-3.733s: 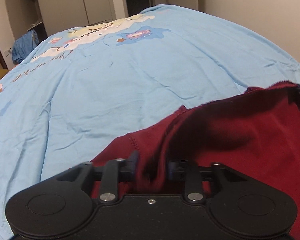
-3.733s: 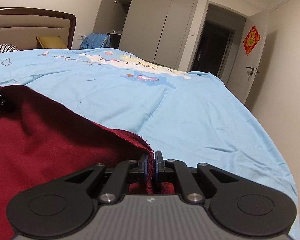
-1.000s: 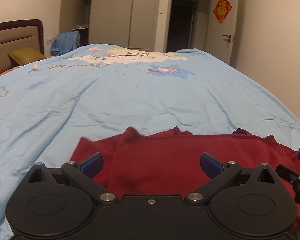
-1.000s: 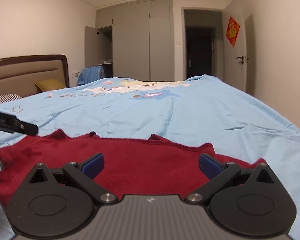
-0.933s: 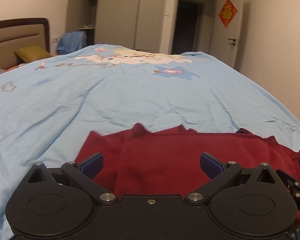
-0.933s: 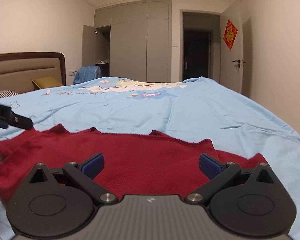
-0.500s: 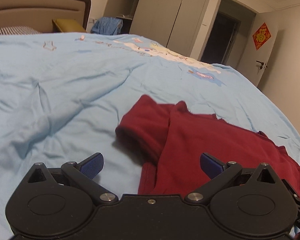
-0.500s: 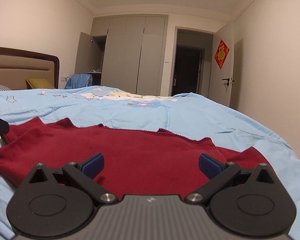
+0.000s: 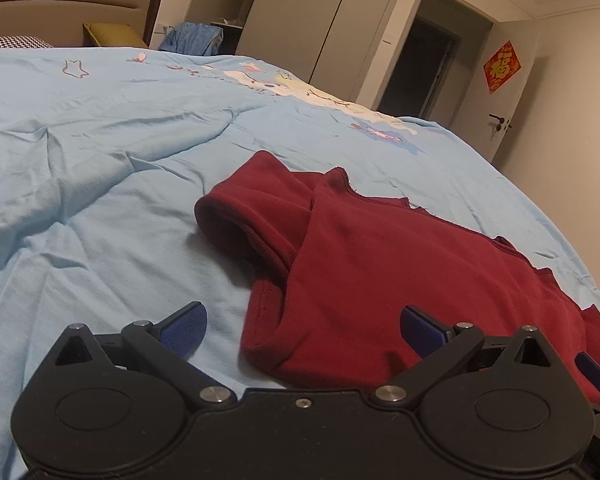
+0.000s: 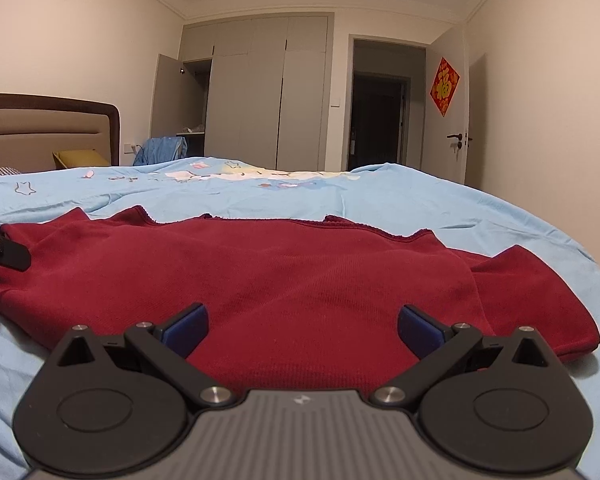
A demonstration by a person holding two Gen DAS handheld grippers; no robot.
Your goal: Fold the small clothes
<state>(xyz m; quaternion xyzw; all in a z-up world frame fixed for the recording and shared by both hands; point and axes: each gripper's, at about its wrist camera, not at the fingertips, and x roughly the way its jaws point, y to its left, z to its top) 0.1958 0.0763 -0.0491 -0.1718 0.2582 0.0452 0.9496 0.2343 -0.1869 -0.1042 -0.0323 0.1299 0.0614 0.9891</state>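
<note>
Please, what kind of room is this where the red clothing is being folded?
It looks like a home bedroom. The red garment lies on a bed with a light blue quilt and a padded headboard. Behind it stands a tall grey wardrobe, one door open, beside a dark doorway.

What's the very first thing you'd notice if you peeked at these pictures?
The dark red shirt jumps out, lying spread on a big light blue bedspread with cartoon prints. Close to each camera sits a black gripper, the left gripper and the right gripper, both wide open with blue pads. On the far door hangs a red diamond decoration.
</note>
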